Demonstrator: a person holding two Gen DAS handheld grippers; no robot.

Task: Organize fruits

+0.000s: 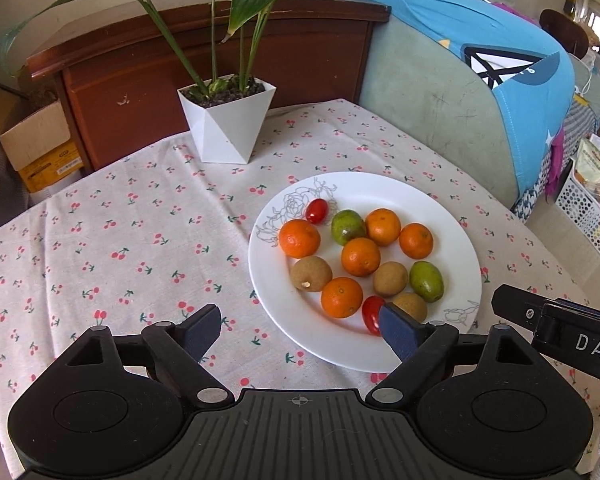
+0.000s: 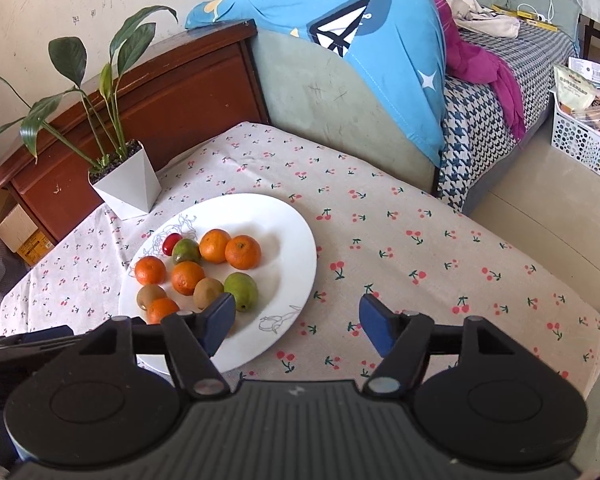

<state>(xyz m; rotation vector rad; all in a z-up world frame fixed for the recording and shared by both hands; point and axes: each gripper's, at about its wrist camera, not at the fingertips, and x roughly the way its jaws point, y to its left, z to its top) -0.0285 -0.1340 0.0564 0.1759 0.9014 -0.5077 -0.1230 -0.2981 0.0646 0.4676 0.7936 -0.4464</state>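
Left wrist view. Left gripper (image 1: 300,330) spread wide, nothing between the blue pads, poised low over the near edge of a cherry-print tablecloth (image 1: 132,248). Right-hand fingertip (image 1: 398,332) overlapping the near rim of a white plate (image 1: 456,216) and partly covering a cherry tomato (image 1: 371,313). On the plate, all close together: five oranges, among them a near orange (image 1: 341,297) and a middle orange (image 1: 360,257); three brown kiwis, one at the left (image 1: 310,273); two green fruits, one near the back (image 1: 347,226) and one at the right (image 1: 426,280); a second cherry tomato (image 1: 317,211) at the far edge beside a grey line-drawn flower. White faceted pot (image 1: 228,120) with a green leafy plant standing on the cloth beyond the plate, well apart from it. Part of the right gripper's black body entering from the lower right edge. Wooden cabinet (image 1: 204,56) behind the table, armchair draped with a blue cloth (image 1: 512,76) to the right.

Right wrist view. Right gripper (image 2: 297,322) likewise released, pads apart and holding nothing. Left-hand pad hanging over the plate's near right rim, right-hand pad over bare tablecloth. Plate to the left of centre, same fruit on it, the nearest pieces partly hidden behind the gripper. Pot and plant further back on the left. Black part of the left gripper showing at the left edge.
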